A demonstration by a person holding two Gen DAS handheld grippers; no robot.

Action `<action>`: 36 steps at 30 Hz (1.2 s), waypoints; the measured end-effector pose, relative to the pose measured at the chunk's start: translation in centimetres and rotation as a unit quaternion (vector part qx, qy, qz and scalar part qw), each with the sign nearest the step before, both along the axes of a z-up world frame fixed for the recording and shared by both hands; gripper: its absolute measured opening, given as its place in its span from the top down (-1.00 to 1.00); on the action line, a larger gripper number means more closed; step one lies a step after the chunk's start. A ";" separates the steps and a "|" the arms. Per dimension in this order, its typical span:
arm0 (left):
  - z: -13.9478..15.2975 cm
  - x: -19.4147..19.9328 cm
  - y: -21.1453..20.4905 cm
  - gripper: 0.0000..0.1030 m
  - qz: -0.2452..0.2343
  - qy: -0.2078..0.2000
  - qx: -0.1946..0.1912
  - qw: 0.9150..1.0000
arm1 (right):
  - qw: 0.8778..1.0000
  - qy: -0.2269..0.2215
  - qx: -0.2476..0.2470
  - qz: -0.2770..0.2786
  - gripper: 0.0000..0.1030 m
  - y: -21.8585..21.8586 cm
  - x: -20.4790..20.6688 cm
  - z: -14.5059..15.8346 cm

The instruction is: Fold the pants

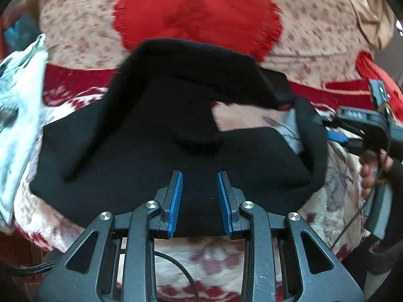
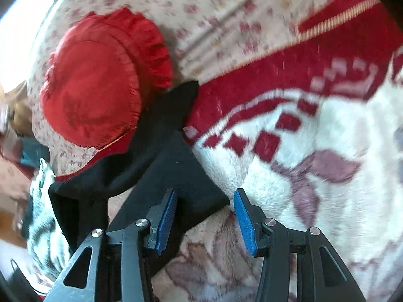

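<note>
Left fingers stand slightly apart over the black pants with the cloth between them, seemingly unpinched, while the wider-open, empty right fingers hover at a pant corner near the blanket's red border.

A fluffy white blanket with dark red blocky patterns covers the near surface. Beyond it lies a beige sheet with small reddish flowers, bearing a round red frilled cushion. Bright daylight enters far left.
</note>
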State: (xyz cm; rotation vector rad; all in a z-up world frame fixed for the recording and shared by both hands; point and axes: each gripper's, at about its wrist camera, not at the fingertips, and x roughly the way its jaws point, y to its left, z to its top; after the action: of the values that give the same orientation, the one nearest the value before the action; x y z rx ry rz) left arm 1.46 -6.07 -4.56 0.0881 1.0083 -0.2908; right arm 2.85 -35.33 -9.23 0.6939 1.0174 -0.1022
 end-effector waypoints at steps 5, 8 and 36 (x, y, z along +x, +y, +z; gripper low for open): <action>-0.9 0.0 -2.0 0.49 -0.018 0.028 -0.003 0.999 | 0.997 -0.072 0.017 0.003 0.93 -0.3 -0.4 1.5; -1.2 -0.6 -2.6 0.49 -0.025 0.034 -0.007 0.999 | 0.993 -0.109 -0.039 0.019 0.93 -0.8 -2.7 5.3; -4.4 0.5 6.1 0.40 0.066 0.078 -0.030 0.994 | 0.962 -0.010 -0.160 0.219 0.36 9.2 -5.7 1.2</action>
State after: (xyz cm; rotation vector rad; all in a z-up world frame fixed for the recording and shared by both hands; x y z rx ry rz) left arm 1.96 0.01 -8.98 -0.0579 1.1535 -0.2086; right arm -2.84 -26.17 -8.02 0.1650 1.0834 0.1251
